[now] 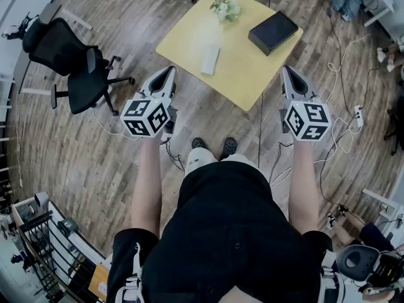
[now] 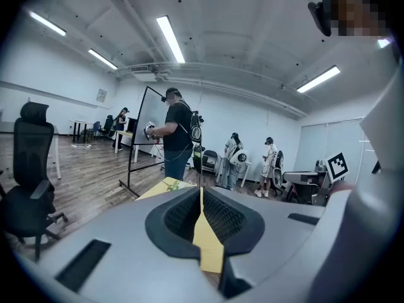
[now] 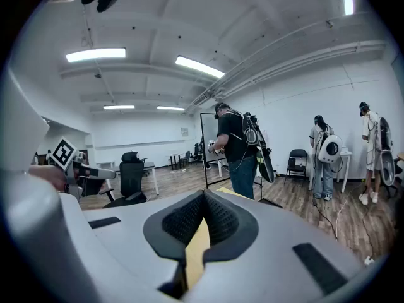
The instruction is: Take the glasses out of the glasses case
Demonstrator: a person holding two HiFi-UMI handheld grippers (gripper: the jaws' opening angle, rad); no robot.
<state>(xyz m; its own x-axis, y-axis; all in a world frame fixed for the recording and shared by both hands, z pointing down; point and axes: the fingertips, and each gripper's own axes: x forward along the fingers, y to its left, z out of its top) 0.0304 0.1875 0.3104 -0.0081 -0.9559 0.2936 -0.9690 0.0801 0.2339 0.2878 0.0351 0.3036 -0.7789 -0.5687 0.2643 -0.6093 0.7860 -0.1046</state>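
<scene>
Head view looks down on a person standing on a wood floor [image 1: 76,163], with a gripper in each hand. The left gripper [image 1: 166,76] and the right gripper [image 1: 287,76] are held out in front, one on each side. Both are in the air, near the close edge of a yellow table [image 1: 189,40]. Neither one touches the table.

Left gripper view shows its two jaws pressed together with nothing between them. Right gripper view shows the same: jaws pressed together, nothing pinched.

The black glasses case [image 1: 273,32] lies closed on the table, near the far right corner, well away from both grippers. A small white thing [image 1: 210,60] lies near the middle of the table. A little bunch of flowers [image 1: 225,8] sits at the far edge. A black office chair [image 1: 79,71] stands on the floor to the left of the table. In both gripper views other people [image 2: 175,137] stand further back in the big white room.
</scene>
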